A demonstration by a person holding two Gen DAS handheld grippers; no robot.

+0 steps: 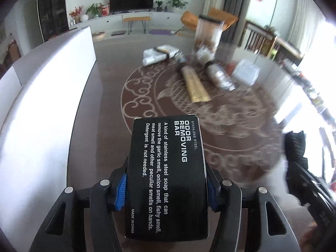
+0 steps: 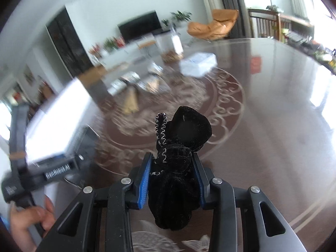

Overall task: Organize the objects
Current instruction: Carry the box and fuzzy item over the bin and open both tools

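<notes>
two grippers, each loaded: left gripper clamps the black soap box at lower centre; right gripper pinches a black velvet pouch. carrying step; next, placing both beside the white bin at left.

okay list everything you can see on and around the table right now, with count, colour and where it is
box: one, black with white print, clamped in the left gripper
pouch: one, black velvet, clamped in the right gripper
flat packet: one, tan, mid-table
foil-wrapped bundle: one, silver, right of the packet
plastic-wrapped bundle: one, whitish, far side
clear canister: one, dark lid, far side, blurred
white package: one, right of the foil bundle
white bin: one, left table edge
table: one, brown, pale scrollwork
left gripper: black, blue pads
right gripper: black, blue pads
hand: one, holding the left gripper's handle
</notes>
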